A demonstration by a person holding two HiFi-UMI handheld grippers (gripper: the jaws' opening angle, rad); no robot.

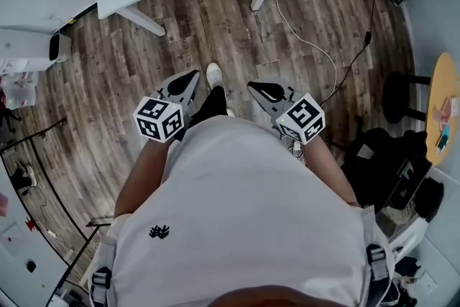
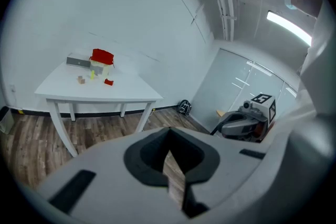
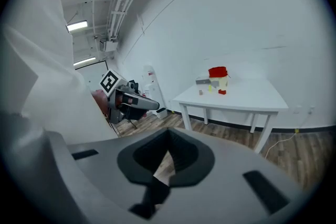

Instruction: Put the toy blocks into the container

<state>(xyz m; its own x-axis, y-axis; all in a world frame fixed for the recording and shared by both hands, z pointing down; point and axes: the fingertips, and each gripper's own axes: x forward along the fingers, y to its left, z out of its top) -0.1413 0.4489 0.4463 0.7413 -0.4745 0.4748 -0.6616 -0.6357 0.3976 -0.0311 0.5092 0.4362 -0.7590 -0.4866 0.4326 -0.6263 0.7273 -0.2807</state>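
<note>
Three small pieces loose on the white surface [image 2: 126,89]: red block [image 2: 108,82], yellow block [image 2: 93,75], tan block [image 2: 80,80]. Close together, toward the surface's wall side. Too small to tell more than colour and a blocky form.

Left tool [image 2: 168,150]: jaws together, nothing between them, only wooden floor [image 1: 215,32] showing through the slot below the pads. Right tool [image 3: 167,152]: jaws likewise together, empty. Both held low in front of a person's white shirt [image 1: 244,212], well apart from the surface and pointing toward it, touching nothing.

Red-topped container [image 2: 102,56] standing on the surface just behind the blocks, red upper part over a pale lower part. Contents impossible to tell at this range. Flat grey item [image 2: 79,62] beside it, along the surface's wall edge.
</note>
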